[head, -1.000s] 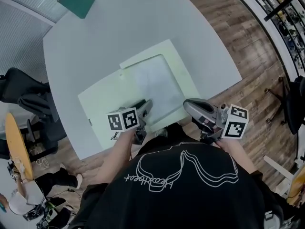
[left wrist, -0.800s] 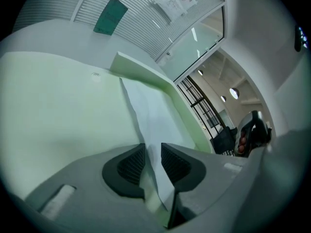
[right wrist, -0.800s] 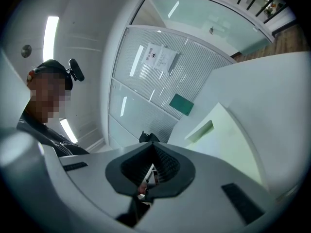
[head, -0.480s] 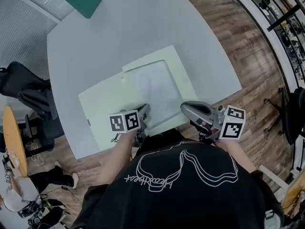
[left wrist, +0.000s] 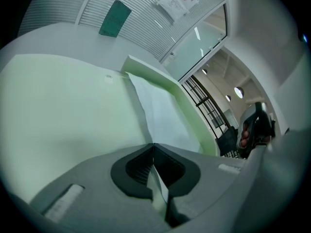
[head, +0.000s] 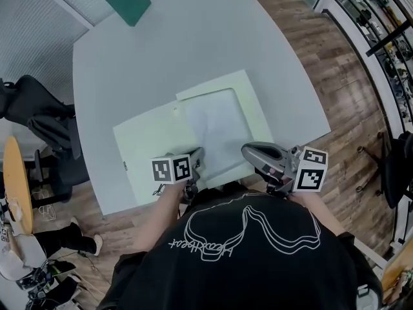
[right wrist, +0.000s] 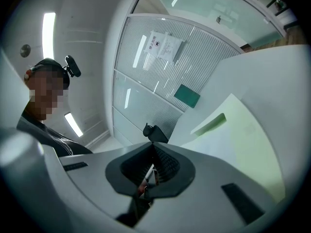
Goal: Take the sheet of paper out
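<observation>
A pale green folder (head: 151, 141) lies open on the grey-white table (head: 193, 50). A white sheet of paper (head: 219, 124) rests on its right half. My left gripper (head: 195, 157) tilts down at the folder's near edge and is shut on the near edge of the sheet (left wrist: 160, 113). The paper runs between the closed jaws of this left gripper (left wrist: 153, 145). My right gripper (head: 248, 150) is held level over the table's front edge, just right of the folder. The right gripper (right wrist: 153, 145) is shut, with nothing in it.
A dark green book (head: 127, 0) lies at the table's far edge and also shows as the green book (right wrist: 187, 95). A black office chair (head: 39, 118) stands left of the table. Wooden floor (head: 322, 57) runs along the right side.
The left gripper's jaws have closed on the near edge of the sheet. The right gripper has drifted slightly left, toward the folder.
</observation>
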The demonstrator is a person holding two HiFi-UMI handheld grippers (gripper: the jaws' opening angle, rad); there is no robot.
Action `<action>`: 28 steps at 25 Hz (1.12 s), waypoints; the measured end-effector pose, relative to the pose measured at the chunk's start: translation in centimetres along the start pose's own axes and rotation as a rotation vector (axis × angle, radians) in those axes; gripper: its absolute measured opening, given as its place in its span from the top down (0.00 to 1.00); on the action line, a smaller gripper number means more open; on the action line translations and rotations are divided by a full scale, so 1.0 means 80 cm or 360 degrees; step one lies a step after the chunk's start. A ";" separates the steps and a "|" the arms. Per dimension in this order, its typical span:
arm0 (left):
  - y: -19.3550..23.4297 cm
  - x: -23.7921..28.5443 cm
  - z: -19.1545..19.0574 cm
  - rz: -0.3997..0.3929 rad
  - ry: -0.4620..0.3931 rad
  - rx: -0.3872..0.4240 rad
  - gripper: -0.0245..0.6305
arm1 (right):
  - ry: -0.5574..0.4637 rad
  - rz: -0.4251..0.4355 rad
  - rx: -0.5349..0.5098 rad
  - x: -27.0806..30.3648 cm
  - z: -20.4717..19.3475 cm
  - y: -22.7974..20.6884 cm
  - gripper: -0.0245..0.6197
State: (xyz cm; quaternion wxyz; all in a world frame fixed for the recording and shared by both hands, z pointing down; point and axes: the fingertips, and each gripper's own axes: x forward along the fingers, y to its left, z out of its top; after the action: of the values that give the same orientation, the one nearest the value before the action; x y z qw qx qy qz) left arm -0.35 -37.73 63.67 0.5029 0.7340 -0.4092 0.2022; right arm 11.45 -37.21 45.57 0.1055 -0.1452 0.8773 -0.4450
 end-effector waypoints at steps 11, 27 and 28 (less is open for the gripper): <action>0.040 -0.049 -0.001 -0.0007 0.0001 -0.0006 0.94 | -0.0007 -0.0029 0.0017 0.048 -0.029 0.030 0.95; 0.084 -0.107 -0.010 -0.0031 0.0027 0.0033 0.94 | -0.0074 -0.0116 0.0028 0.085 -0.072 0.070 0.95; 0.087 -0.109 -0.011 -0.0029 0.0026 0.0034 0.94 | -0.0077 -0.0122 0.0026 0.085 -0.074 0.072 0.95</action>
State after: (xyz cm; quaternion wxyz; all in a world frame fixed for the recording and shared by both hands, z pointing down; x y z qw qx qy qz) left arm -10.96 -34.58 61.83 0.5003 0.7413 -0.3962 0.2080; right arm 2.34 -31.91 43.99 0.1109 -0.1886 0.8647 -0.4521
